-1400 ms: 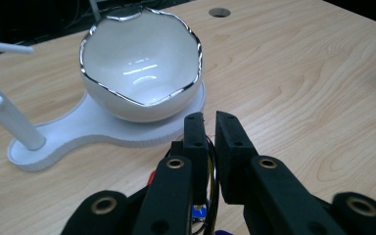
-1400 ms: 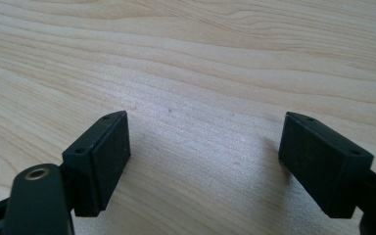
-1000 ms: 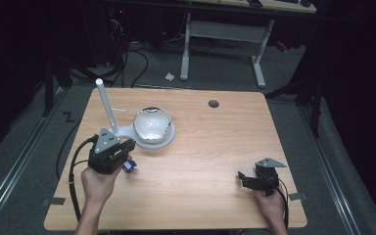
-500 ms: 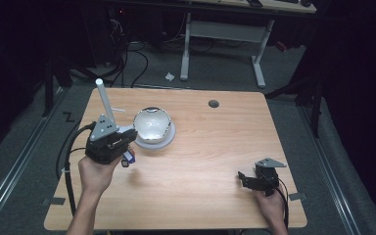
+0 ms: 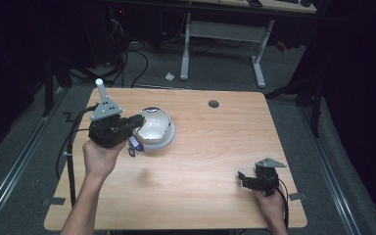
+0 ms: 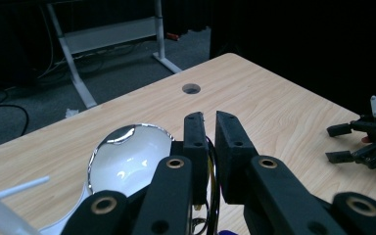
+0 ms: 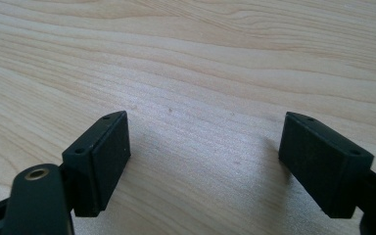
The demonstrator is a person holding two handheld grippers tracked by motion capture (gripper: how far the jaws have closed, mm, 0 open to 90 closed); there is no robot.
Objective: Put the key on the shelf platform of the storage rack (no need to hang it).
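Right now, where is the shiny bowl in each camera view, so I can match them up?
High view: the bowl sits left of the table's centre, right beside the left gripper.
Left gripper view: the bowl is at lower left, beside the nearly closed jaws.
Right gripper view: bare wood lies between the right gripper and its wide-open jaws.
Shared landmark: the round hole in the tabletop, beyond the bowl.
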